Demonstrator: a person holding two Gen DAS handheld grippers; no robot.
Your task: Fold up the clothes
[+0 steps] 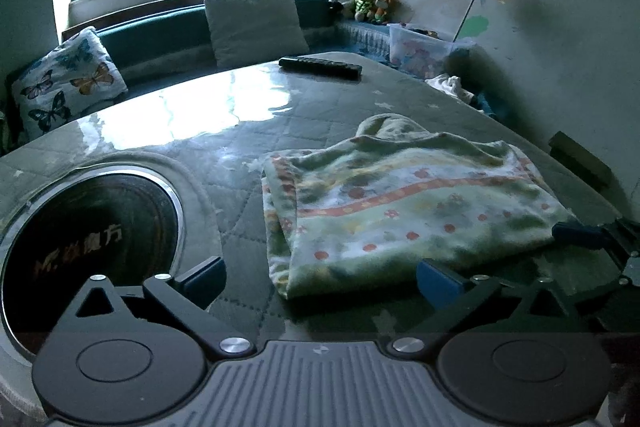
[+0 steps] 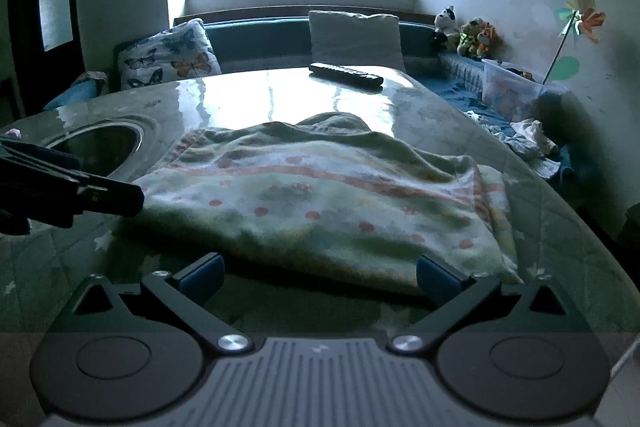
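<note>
Left wrist view: the left gripper (image 1: 320, 277), fingers spread and empty, faces a soft, light, limp cloth (image 1: 408, 203) lying doubled over on the table (image 1: 160, 131); its near hem looks the likeliest place to pinch.

Right wrist view: the right gripper (image 2: 318, 277), spread and empty, faces the cloth's near edge. Beyond the table, a clear bin (image 2: 516, 89) holds blurred items.

Folded patterned cloth (image 2: 320, 203) on glossy table (image 2: 560, 247); right tongs (image 2: 320, 277) spread wide at near edge, empty.
</note>
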